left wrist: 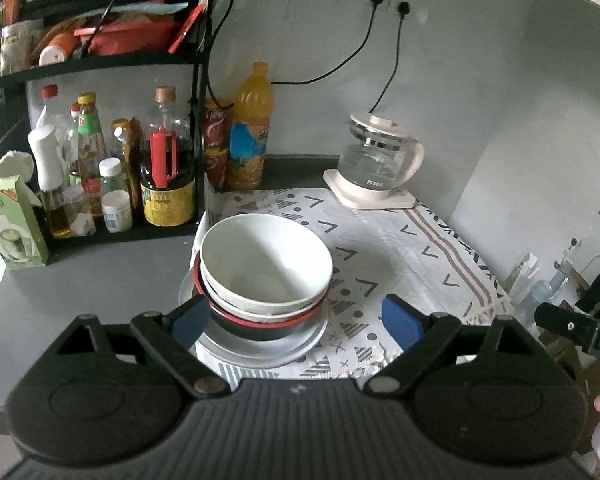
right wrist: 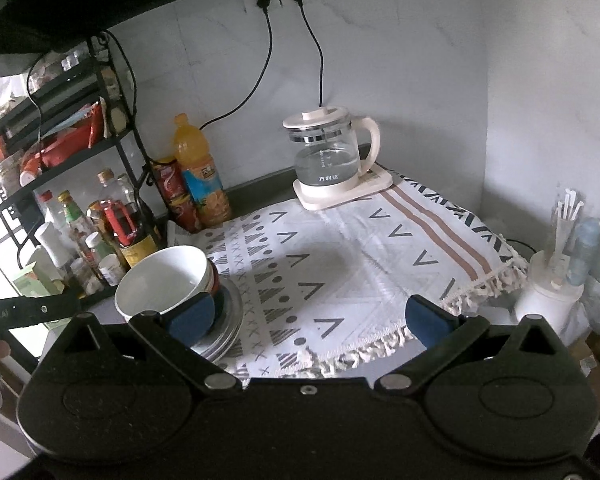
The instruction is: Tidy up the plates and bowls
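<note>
A stack of dishes stands at the left edge of the patterned cloth [left wrist: 400, 248]. On top is a white bowl [left wrist: 266, 258] [right wrist: 164, 280], nested in another white bowl, then a red-rimmed black bowl [left wrist: 260, 326], all on pale plates [left wrist: 260, 350] [right wrist: 224, 328]. My left gripper [left wrist: 296, 320] is open, pulled back in front of the stack, its left blue pad near the black bowl with no visible contact. My right gripper [right wrist: 320, 316] is open over the bare cloth, right of the stack, nothing between its fingers.
A black rack [left wrist: 100, 60] with sauce bottles [left wrist: 164, 168] stands left of the stack. An orange drink bottle [left wrist: 252, 128] and a glass kettle [left wrist: 376, 160] on its base sit at the back wall. A white holder with utensils [right wrist: 552, 292] stands right of the cloth.
</note>
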`<action>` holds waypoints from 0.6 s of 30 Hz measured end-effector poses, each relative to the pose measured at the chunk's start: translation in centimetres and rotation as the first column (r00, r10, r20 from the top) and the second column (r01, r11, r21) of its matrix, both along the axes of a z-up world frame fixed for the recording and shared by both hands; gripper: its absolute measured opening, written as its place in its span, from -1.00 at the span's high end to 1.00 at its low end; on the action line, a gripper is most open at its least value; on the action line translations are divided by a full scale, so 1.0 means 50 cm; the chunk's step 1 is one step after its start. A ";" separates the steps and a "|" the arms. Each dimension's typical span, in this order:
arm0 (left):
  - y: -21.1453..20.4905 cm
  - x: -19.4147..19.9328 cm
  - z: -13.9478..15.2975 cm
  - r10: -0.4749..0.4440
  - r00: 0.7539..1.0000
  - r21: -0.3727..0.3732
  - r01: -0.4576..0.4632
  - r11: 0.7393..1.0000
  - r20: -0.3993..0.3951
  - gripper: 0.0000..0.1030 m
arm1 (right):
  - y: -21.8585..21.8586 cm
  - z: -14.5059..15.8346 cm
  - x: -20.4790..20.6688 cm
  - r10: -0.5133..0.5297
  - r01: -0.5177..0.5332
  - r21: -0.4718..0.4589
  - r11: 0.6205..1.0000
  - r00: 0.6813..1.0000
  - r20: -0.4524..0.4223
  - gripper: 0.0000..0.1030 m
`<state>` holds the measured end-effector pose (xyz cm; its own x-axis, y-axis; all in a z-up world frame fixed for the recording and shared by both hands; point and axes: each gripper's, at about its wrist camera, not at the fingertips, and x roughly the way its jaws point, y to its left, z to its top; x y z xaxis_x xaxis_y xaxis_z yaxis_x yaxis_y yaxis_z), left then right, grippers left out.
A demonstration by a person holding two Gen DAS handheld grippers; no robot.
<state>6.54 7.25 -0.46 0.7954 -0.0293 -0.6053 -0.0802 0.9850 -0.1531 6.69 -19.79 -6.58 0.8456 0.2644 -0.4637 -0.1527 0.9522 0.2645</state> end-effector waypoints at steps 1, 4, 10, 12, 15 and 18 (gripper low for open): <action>-0.001 -0.009 0.001 -0.004 1.000 0.003 0.004 1.000 0.005 -0.78 | 0.001 0.000 -0.009 0.001 -0.001 0.000 1.000 1.000 0.002 -1.00; 0.000 -0.030 0.001 -0.006 1.000 0.007 0.005 1.000 0.003 -0.78 | 0.008 0.000 -0.032 0.007 -0.007 -0.005 1.000 1.000 0.006 -1.00; 0.008 -0.071 -0.004 -0.029 1.000 0.023 0.029 0.999 0.006 -0.78 | 0.026 -0.001 -0.068 0.020 -0.019 -0.031 0.999 0.999 0.025 -1.00; 0.012 -0.081 -0.007 -0.027 1.000 0.029 0.027 0.999 -0.002 -0.78 | 0.031 -0.001 -0.076 0.025 -0.024 -0.036 0.999 0.999 0.029 -1.00; 0.020 -0.093 -0.010 -0.018 1.000 0.025 0.018 1.000 -0.007 -0.78 | 0.037 -0.005 -0.083 0.037 -0.037 -0.033 0.999 0.999 0.022 -1.00; 0.022 -0.101 -0.010 -0.015 1.000 0.032 0.015 0.999 -0.008 -0.78 | 0.042 -0.007 -0.090 0.042 -0.041 -0.027 0.999 0.999 0.020 -1.00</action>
<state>1.50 8.34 -0.96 0.7902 -0.0213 -0.6125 -0.0666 0.9905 -0.1204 2.19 -17.69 -6.91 0.8437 0.2875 -0.4534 -0.1974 0.9515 0.2360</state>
